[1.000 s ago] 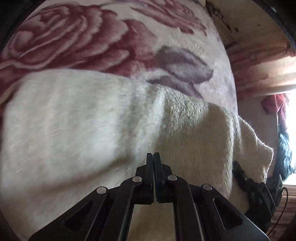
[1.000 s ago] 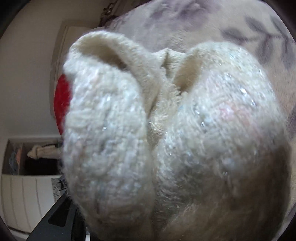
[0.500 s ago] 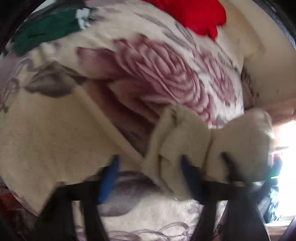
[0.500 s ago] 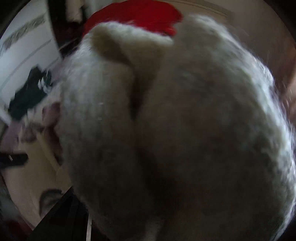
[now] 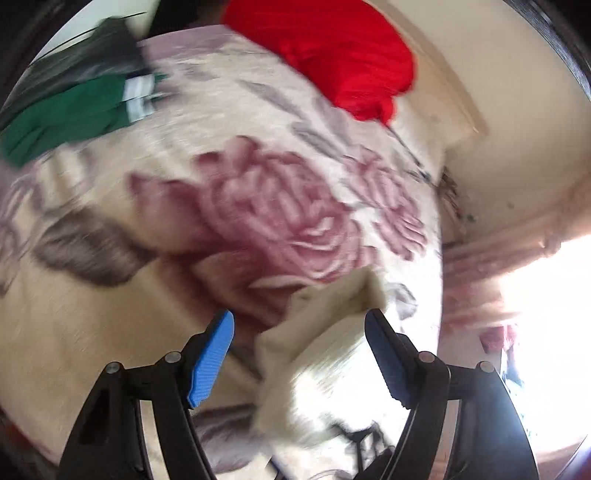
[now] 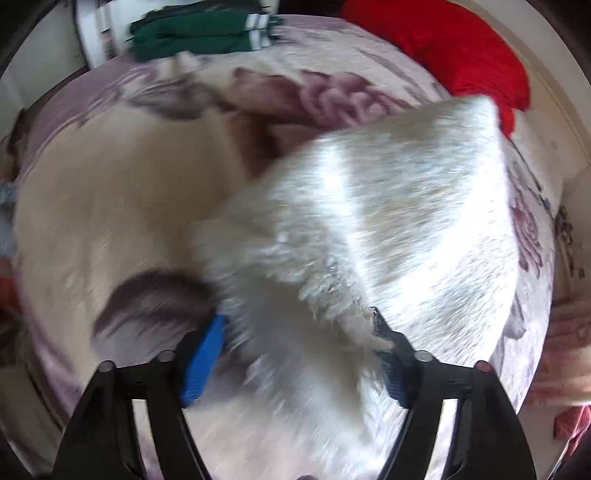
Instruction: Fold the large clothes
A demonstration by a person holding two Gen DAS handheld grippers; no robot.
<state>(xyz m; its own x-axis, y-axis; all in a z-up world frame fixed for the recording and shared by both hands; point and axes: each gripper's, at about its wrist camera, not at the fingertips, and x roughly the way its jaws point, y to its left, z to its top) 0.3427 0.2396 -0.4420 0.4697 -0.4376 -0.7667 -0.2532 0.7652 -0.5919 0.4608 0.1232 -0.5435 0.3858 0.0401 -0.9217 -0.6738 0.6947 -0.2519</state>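
Left tool [image 5: 299, 325] jaws spread wide; right tool [image 6: 297, 321] jaws spread wide.

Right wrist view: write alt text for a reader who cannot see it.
A fluffy cream sweater fills the centre, blurred by motion, lying between the wide-open fingers of the right gripper. Beneath it spreads a rose-patterned blanket, with a folded green garment and a red garment at its far edge.

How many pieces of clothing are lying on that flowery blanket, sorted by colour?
Cream, fluffy: 1, the cream sweater
Red: 1, the red garment
Green with white stripes: 1, the green garment; the blur hides whether it is a single piece
Total: 3, all on the floral blanket
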